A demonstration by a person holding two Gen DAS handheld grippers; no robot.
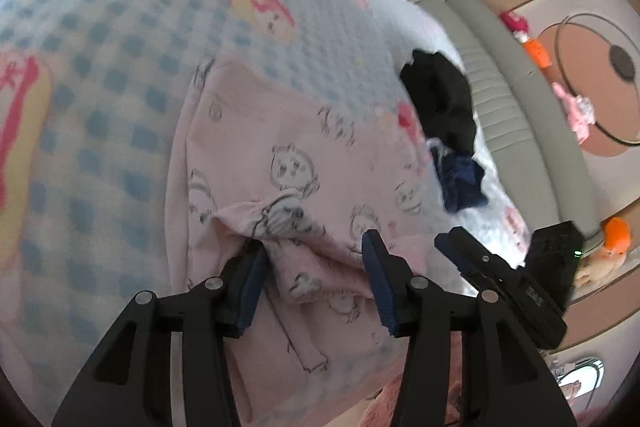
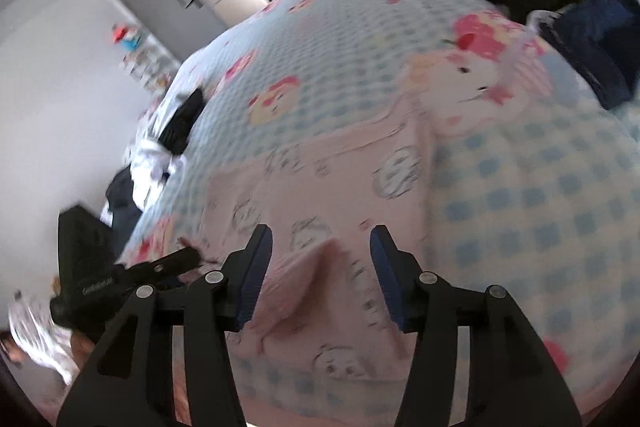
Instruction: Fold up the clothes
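A pink garment (image 1: 280, 155) printed with small cartoon faces lies spread on the blue-checked bedspread (image 1: 120, 47). My left gripper (image 1: 312, 247) stands open over its near edge, and a raised bunch of the pink cloth (image 1: 276, 223) sits between the jaws against the left pad. In the right wrist view the same pink garment (image 2: 320, 179) lies below my right gripper (image 2: 322, 245), which is open with a lifted fold of cloth (image 2: 316, 259) between its fingers. The right gripper (image 1: 500, 267) also shows at the left view's right side.
A black garment (image 1: 440, 99) and a dark blue one (image 1: 460, 179) lie on the bed's right side, near the grey bed edge (image 1: 500, 99). Toys are scattered on the floor mat (image 1: 580, 107). More dark and white clothes (image 2: 160, 155) lie at the bed's far side, beside a white wall.
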